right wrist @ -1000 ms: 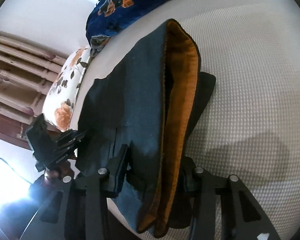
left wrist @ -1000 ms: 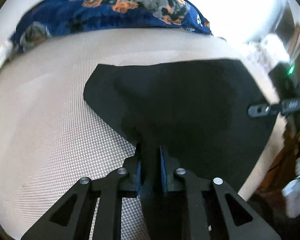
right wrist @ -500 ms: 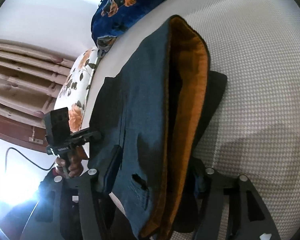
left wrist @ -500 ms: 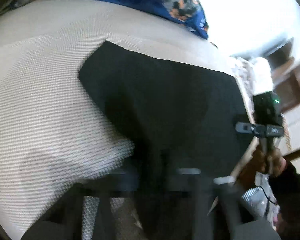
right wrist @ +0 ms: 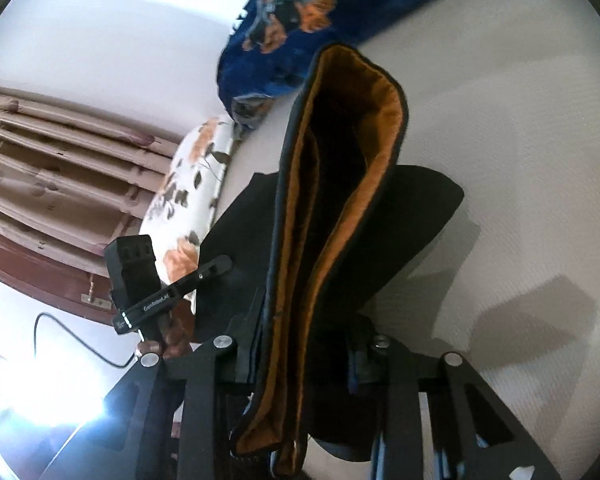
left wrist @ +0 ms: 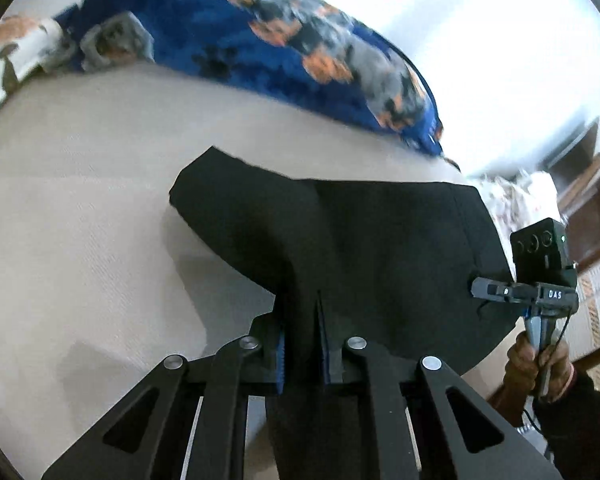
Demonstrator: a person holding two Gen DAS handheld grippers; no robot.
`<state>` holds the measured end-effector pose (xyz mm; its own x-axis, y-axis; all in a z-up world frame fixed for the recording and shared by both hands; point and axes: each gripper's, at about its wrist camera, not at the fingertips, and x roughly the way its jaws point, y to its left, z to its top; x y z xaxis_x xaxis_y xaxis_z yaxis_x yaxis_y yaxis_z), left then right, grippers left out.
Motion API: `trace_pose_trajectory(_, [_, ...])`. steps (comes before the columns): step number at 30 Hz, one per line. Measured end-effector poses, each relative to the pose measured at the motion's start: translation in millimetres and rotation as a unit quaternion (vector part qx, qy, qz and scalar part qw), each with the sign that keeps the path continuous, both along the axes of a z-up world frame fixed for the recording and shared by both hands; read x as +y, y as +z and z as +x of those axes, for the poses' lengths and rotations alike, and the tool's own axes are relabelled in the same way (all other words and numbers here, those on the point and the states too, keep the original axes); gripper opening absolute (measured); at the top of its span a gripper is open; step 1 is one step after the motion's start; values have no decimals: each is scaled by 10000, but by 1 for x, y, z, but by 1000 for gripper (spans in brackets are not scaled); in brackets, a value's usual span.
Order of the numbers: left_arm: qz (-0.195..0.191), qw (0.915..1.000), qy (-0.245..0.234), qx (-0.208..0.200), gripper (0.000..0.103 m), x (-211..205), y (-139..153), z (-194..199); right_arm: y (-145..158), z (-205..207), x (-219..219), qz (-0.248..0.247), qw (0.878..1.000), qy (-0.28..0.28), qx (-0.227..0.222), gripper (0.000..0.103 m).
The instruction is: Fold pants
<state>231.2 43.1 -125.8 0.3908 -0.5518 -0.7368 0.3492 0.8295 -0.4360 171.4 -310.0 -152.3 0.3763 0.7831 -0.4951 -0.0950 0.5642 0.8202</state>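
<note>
Dark pants (left wrist: 380,240) lie partly spread on a beige bed (left wrist: 80,220). My left gripper (left wrist: 302,344) is shut on a fold of their black cloth and holds it up off the bed. My right gripper (right wrist: 304,360) has the orange-lined waistband (right wrist: 376,120) between its fingers; the jaws are closing and the band stands up off the mattress. In the left wrist view the right gripper (left wrist: 480,288) grips the pants' right edge, a hand (left wrist: 540,364) around its handle. The right wrist view shows the left gripper (right wrist: 224,264) at the cloth's left edge.
A blue flowered blanket (left wrist: 300,48) lies along the far side of the bed. A white flowered pillow (right wrist: 192,192) sits by the brown padded headboard (right wrist: 60,152). Dark wooden furniture (left wrist: 592,200) stands off the bed's right side. A black cable (right wrist: 80,344) trails below.
Both grippers have come up and moved across with the pants. The cloth has risen off the bed, and the waistband now stands taller and more upright in the right gripper.
</note>
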Motion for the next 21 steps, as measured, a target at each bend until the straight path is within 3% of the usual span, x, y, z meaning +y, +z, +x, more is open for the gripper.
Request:
trace_pose_trajectory(5, [552,9965,189,-599,12,14,29,50,8,69,30,133,9996,45,-230,30])
trace_pose_trajectory(10, [867,9899,450,-1024,12,25,37,103,8,131,47,227,9988,-52,-429,30])
trace_pose_trajectory(15, [1075,9859,661,-1102,12,35,17,152,-8,189,59,256,9987,-191,-399,30])
trace_pose_trajectory(19, [1108,9849,846,-1024,13,47,-8,169,-29,202,57,123,9987,-453,-219,30])
trace_pose_trajectory(21, [1109,9850,904,-965,21,53,-20,172,-41,204,55,28,9982,-595,-66,30])
